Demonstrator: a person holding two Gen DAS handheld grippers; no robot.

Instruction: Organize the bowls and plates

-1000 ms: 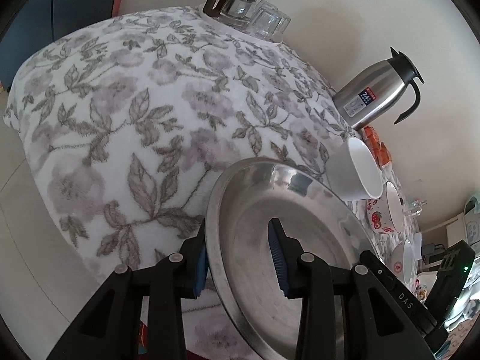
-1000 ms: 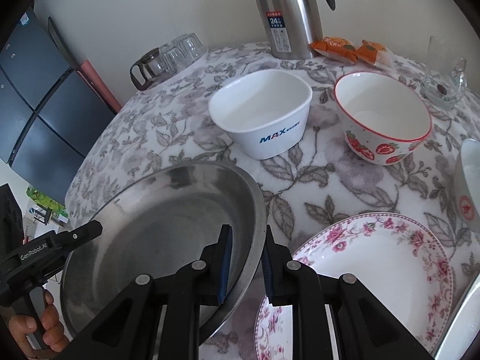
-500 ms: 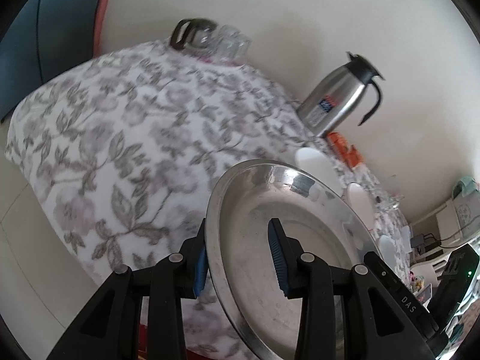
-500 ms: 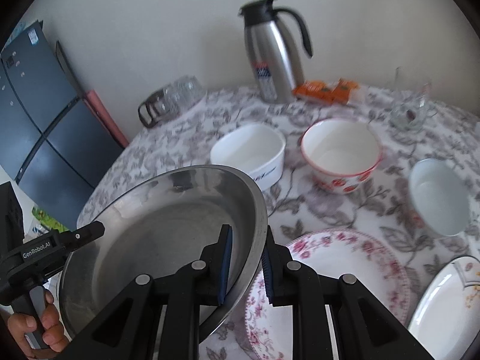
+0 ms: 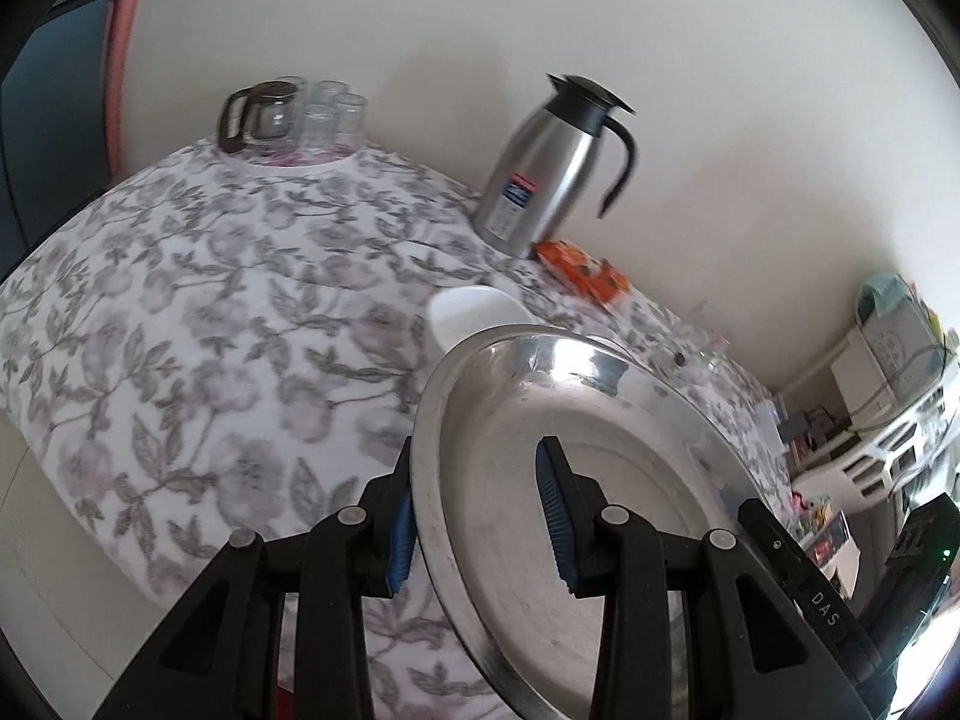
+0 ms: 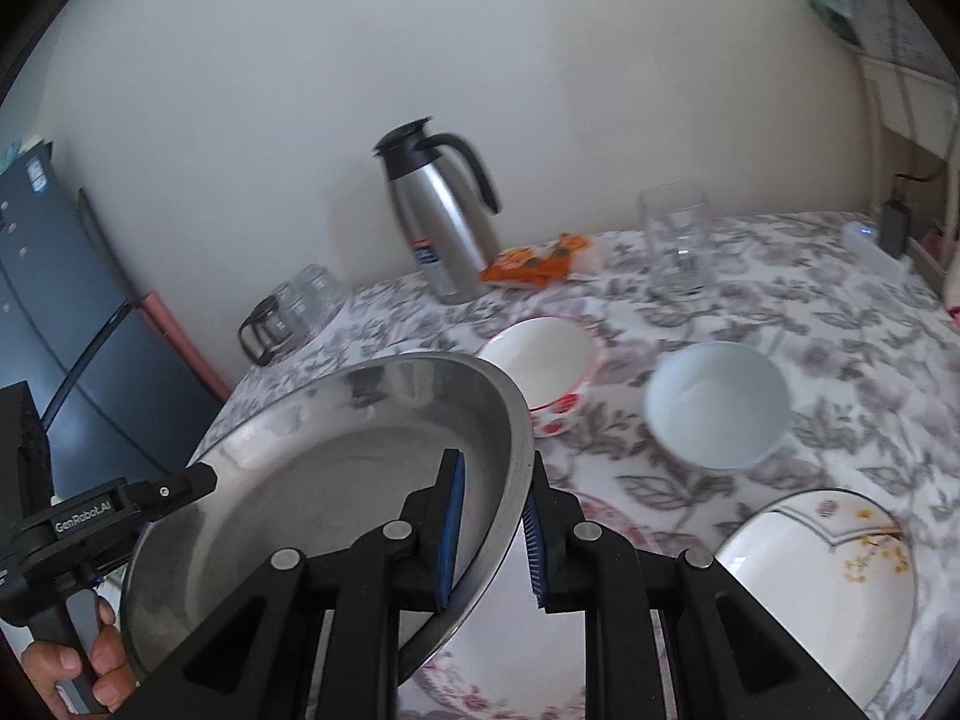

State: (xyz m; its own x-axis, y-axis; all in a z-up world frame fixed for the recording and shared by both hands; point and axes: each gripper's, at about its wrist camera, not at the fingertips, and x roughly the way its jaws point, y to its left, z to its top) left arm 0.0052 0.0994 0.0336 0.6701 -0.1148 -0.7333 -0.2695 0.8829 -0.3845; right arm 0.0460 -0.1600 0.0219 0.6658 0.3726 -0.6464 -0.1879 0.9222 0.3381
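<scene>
A large steel plate (image 6: 336, 480) was held above the floral tablecloth (image 6: 780, 312) by both grippers. Its right rim was clamped between the narrowly parted blue pads of the right gripper (image 6: 492, 528). Its opposite rim was pinched by the left gripper (image 5: 477, 510), whose jaws stood slightly wider. A strawberry bowl (image 6: 540, 360) and a white bowl (image 6: 717, 402) were seen on the table beyond.
</scene>
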